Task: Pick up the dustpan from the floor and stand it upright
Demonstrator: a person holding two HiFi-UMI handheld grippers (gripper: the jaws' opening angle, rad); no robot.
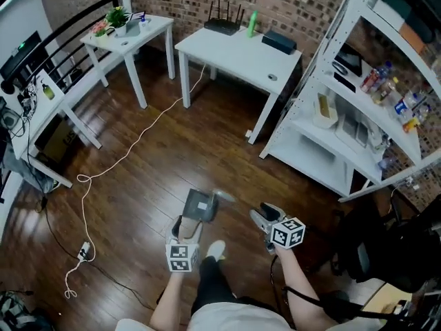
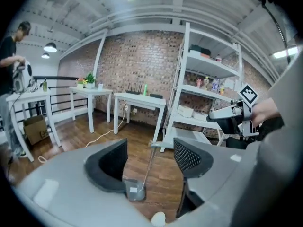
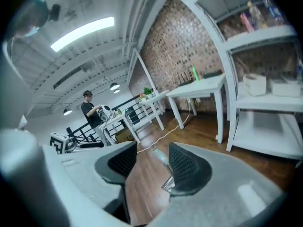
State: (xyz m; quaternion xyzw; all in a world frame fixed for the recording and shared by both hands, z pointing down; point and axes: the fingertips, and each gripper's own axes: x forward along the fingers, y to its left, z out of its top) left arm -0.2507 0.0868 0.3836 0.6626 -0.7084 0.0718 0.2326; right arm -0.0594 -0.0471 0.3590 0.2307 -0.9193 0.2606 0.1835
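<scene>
The grey dustpan [image 1: 199, 205] stands on the wood floor just ahead of both grippers, its thin handle rising from the pan. In the left gripper view the dustpan [image 2: 134, 191] shows on the floor beyond the jaws, untouched. My left gripper [image 2: 149, 160] is open with nothing between its pads; in the head view the left gripper [image 1: 187, 227] hangs just below the pan. My right gripper [image 3: 149, 162] is open and empty too, with the dustpan [image 3: 168, 183] seen past its jaws. The right gripper [image 1: 260, 216] floats to the pan's right.
A white cable [image 1: 114, 161] trails across the floor on the left. White tables [image 1: 238, 57] stand at the back, and a white shelving unit [image 1: 344, 126] with bottles is at the right. A black chair [image 1: 365, 250] sits near right. A person [image 3: 92, 115] stands at a far table.
</scene>
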